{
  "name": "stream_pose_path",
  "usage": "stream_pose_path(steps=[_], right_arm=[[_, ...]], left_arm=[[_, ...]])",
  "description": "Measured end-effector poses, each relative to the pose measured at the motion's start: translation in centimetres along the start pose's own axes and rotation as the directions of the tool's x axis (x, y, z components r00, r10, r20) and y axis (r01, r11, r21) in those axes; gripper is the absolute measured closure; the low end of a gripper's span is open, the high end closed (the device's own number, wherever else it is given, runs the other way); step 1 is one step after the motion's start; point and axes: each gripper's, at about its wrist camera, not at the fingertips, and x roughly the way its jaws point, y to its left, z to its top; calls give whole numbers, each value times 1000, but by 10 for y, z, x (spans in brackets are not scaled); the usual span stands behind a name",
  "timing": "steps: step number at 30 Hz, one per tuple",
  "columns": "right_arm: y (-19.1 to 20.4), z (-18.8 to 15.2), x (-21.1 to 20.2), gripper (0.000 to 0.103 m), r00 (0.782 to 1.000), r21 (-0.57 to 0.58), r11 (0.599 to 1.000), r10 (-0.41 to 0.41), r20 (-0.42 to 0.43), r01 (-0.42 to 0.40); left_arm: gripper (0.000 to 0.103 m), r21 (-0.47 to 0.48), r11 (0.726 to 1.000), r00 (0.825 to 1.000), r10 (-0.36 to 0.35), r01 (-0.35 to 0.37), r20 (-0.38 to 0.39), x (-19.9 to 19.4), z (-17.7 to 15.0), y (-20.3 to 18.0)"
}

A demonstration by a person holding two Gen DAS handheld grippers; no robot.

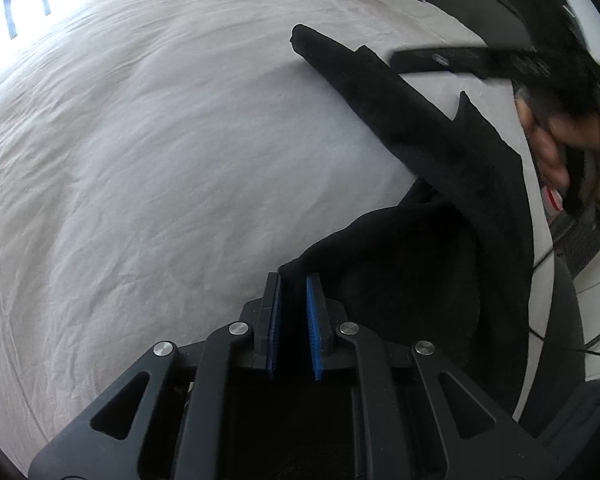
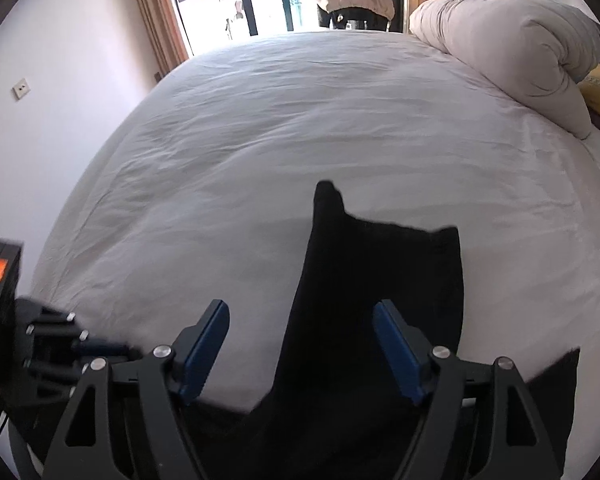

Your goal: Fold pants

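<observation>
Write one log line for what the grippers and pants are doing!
left gripper: shut on pants | right gripper: open over pants | pants: on bed

The black pants [image 1: 440,148] lie near one edge of a bed covered by a white sheet [image 1: 160,140]. One long leg stretches flat across the sheet to a narrow end. The other part is bunched and lifted off the bed, its cloth draping down.
</observation>
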Motion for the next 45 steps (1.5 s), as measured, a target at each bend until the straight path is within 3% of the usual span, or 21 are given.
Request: stream_pose_path(steps=[4, 10, 13, 15, 16, 17, 20, 26, 29, 35, 38, 43, 45], right_arm=[[1, 26, 34, 26, 998, -16, 998, -55, -27, 55], [-12, 57, 78, 37, 986, 41, 989, -137, -96, 141], [-16, 66, 96, 60, 981, 40, 991, -118, -155, 126], [-15, 66, 102, 84, 979, 22, 994, -98, -179, 104], [-12, 66, 103, 91, 979, 5, 996, -92, -182, 94], [-10, 66, 101, 96, 981, -5, 996, -85, -175, 86], [-10, 66, 84, 97, 991, 9, 998, -60, -119, 62], [-44, 58, 15, 98, 998, 150, 988, 30, 61, -39], [-75, 39, -35, 98, 983, 236, 967, 56, 174, -97], [-151, -43, -123, 98, 944, 427, 896, -31, 329, -120], [-189, -102, -140, 98, 936, 538, 835, -90, 341, -116], [-240, -210, -123, 98, 954, 742, 663, -152, 259, -96], [-246, -233, -115, 98, 957, 778, 621, -164, 239, -88]], left_arm=[[92, -11, 999, 999, 36, -36, 12, 7, -3, -2], [92, -17, 998, 997, 66, -66, 29, 12, -5, -7], [93, -27, 998, 998, 59, -58, 30, 13, -5, -5], [93, -33, 998, 998, 57, -56, 30, 13, -5, -5], [93, -35, 998, 998, 58, -57, 31, 13, -5, -6], [93, -38, 998, 998, 57, -56, 33, 12, -7, -6], [93, -47, 997, 998, 59, -57, 36, 11, -10, -4], [93, -63, 995, 997, 78, -76, 23, 10, -9, -3], [93, -69, 993, 995, 96, -95, 13, 10, -8, -7], [93, -97, 986, 991, 134, -134, -5, 11, -6, -12], [93, -102, 982, 987, 160, -160, -13, 11, -5, -14], [92, -127, 973, 981, 193, -194, -22, 13, -2, -22], [92, -143, 969, 979, 200, -201, -24, 15, -1, -26]])
